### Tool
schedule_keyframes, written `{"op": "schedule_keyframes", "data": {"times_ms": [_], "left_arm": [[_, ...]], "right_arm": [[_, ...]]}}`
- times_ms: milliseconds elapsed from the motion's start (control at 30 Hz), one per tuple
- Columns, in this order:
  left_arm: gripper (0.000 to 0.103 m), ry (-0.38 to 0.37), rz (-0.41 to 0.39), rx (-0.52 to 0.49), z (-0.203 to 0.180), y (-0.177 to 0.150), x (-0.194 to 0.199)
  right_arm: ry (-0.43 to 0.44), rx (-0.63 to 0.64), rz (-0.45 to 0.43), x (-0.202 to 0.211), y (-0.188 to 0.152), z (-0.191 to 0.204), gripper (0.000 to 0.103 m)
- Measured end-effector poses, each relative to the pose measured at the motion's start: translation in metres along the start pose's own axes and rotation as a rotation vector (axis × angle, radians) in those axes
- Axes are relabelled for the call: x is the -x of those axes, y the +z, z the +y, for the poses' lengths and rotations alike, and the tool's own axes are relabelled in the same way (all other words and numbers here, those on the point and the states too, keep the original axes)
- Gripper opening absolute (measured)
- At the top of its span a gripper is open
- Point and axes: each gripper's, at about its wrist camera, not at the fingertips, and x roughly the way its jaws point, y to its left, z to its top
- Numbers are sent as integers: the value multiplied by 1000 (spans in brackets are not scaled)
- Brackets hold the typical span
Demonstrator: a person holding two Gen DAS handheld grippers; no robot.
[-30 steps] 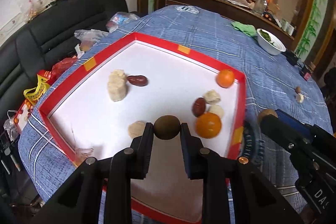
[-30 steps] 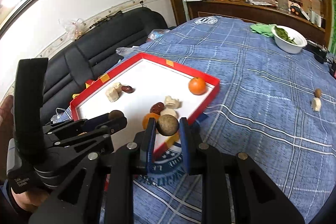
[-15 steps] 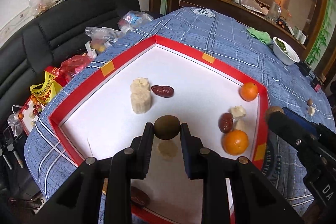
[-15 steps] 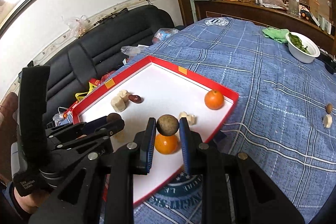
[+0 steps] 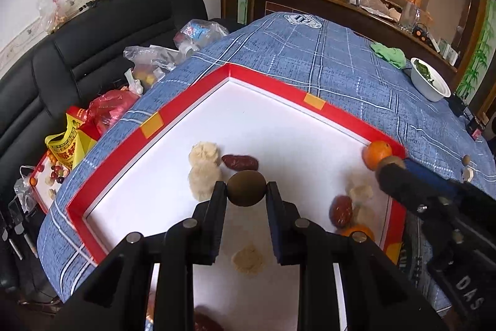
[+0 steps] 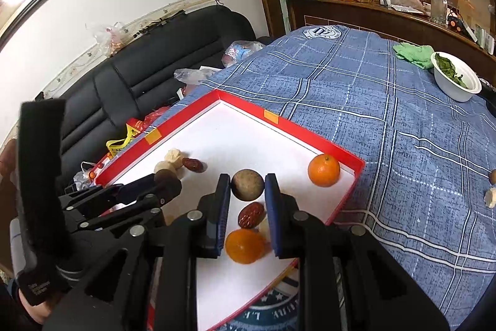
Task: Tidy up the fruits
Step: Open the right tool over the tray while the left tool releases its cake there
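A red-rimmed white tray [image 5: 148,126] [image 6: 350,160] lies on the blue checked tablecloth. My left gripper [image 5: 246,191] is shut on a round brown fruit [image 5: 246,187], held above the tray's middle. My right gripper [image 6: 247,186] is shut on a lighter round brown fruit [image 6: 247,184], held above the tray's right part. In the tray lie two oranges [image 6: 324,170] [image 6: 243,245], red dates [image 5: 240,162] [image 6: 250,214] and pale lumpy pieces [image 5: 204,168] [image 5: 248,259]. Each gripper shows in the other's view, the right [image 5: 390,165] and the left [image 6: 166,179].
Two small pieces [image 6: 491,188] lie loose on the cloth at the right. A white bowl of greens [image 6: 455,81] and a green cloth [image 6: 414,51] sit far back. A black sofa with plastic bags [image 5: 136,64] stands left of the table.
Both grippers have moved forward over the tray with their fruits still held. The right gripper went from beside the tray's near edge to above its inside.
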Motion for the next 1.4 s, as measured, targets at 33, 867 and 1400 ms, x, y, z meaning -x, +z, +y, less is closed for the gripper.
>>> {"op": "schedule_keyframes", "data": {"times_ms": [33, 867, 1400], "left_arm": [[24, 4, -4, -1, -1, 2, -1], [40, 81, 26, 3, -1, 24, -32], [80, 51, -114, 22, -27, 18, 21]], "right_arm": [[-2, -3, 3, -3, 1, -1, 25], [-27, -64, 53, -43, 12, -19, 25], [-102, -83, -63, 34, 1, -54, 71]]}}
